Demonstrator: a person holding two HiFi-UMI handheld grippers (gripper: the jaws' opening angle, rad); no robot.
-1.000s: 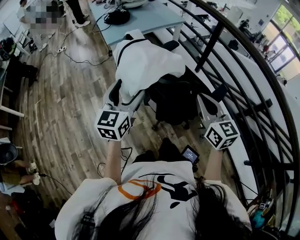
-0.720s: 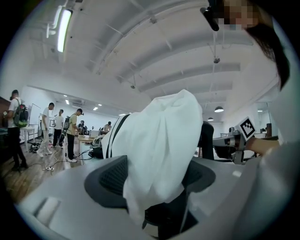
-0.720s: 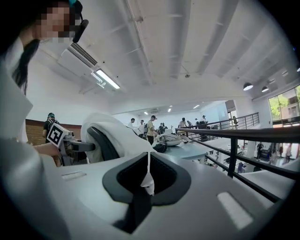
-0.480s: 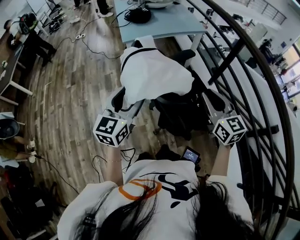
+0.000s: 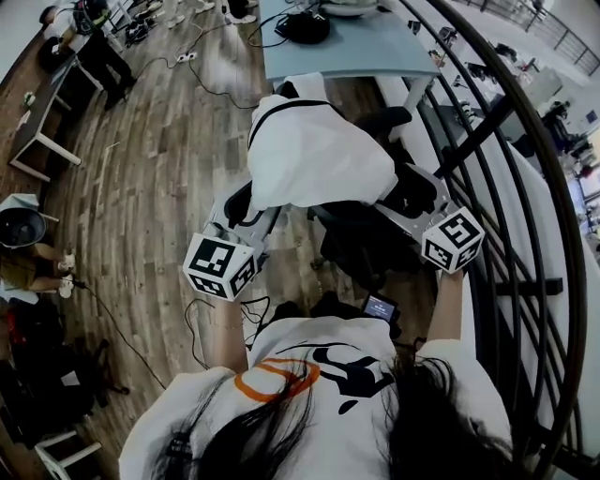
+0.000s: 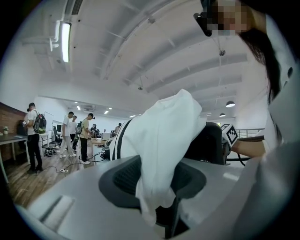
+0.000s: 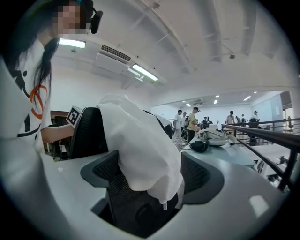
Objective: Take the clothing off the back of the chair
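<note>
A white garment with a black stripe is draped over the back of a black office chair. My left gripper is at the garment's left lower edge. It is open, and a fold of the white cloth hangs between its pads. My right gripper is at the chair's right side. It is open too, with the garment's hem and the chair's mesh in the gap between its pads.
Beyond the chair stands a grey desk with a black bag on it. A dark curved railing runs along the right. Cables lie on the wooden floor, and people stand far off.
Both grippers have moved in toward the chair. The right one rose and closed in on the chair's right side. The cloth now lies between both pairs of pads.
</note>
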